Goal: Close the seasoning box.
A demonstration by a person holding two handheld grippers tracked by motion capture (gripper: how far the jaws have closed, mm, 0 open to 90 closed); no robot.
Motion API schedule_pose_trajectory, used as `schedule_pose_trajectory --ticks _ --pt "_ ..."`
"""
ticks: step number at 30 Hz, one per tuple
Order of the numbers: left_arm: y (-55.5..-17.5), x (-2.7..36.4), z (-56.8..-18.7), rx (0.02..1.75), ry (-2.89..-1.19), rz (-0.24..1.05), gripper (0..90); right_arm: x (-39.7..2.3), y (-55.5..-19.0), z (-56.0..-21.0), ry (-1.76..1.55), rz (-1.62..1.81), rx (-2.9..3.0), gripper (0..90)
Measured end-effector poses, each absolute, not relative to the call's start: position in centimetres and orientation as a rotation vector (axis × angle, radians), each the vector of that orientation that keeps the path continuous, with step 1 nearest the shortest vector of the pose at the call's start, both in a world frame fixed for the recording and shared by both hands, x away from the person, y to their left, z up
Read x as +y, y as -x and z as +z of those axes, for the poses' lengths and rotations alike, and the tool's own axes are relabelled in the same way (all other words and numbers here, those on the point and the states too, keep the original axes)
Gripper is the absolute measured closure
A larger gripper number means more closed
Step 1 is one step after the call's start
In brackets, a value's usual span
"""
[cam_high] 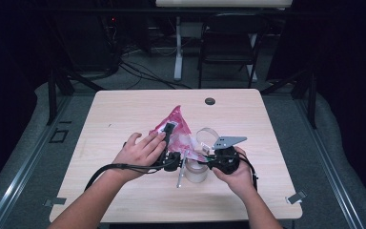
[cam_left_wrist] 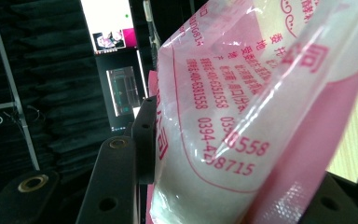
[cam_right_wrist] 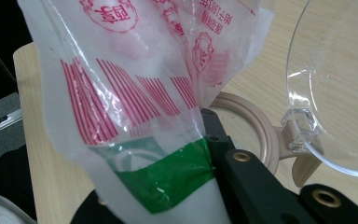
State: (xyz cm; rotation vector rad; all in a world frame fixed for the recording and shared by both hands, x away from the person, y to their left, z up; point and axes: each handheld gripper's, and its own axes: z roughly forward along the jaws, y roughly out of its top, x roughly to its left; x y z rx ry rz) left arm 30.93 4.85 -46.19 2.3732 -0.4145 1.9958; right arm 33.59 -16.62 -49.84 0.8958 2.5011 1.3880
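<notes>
The pink-and-white plastic bag [cam_high: 177,130] of white powder hangs above the middle of the surface [cam_high: 124,109], held between both grippers: the left gripper [cam_high: 167,138] grasps its upper side, jaws pressed on the printed film, and the right gripper [cam_high: 209,155] is clenched on its lower corner, just beside the green strip [cam_right_wrist: 163,175]. Directly below sits a clear jar [cam_high: 196,171] with its hinged lid [cam_high: 207,137] swung open and a beige seal ring [cam_right_wrist: 254,126] at the mouth. The likely trouble, as I judge it, is spillage: the film is thin and slick, so if the bag tips before its opening is over the jar mouth, powder would land on the surface instead. The right gripper's hold on a mere corner could also slip under the weight of the contents, dropping that end and knocking the jar or its lid. Pulling the 2 grippers apart too hard might tear the film. The surface is a pale wood-grain top with rounded corners and a dark cable hole [cam_high: 210,101] near its far edge. Around it the room is dim, with black curtains, a grey floor, loose cables, a folding chair [cam_high: 229,45] and a white table leg [cam_high: 177,47] behind
</notes>
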Motion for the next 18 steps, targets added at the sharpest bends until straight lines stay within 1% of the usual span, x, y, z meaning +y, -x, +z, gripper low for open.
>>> schedule_pose_trajectory --ticks 6,18 --pt "-30.93 4.89 -46.29 -0.437 -2.373 2.007 60.8 -16.62 -33.55 -49.81 -0.896 1.379 2.501 90.0" --pt "-31.15 5.00 -46.57 -0.418 -2.400 1.996 60.2 -16.55 -33.47 -49.70 -0.883 1.367 2.505 90.0"
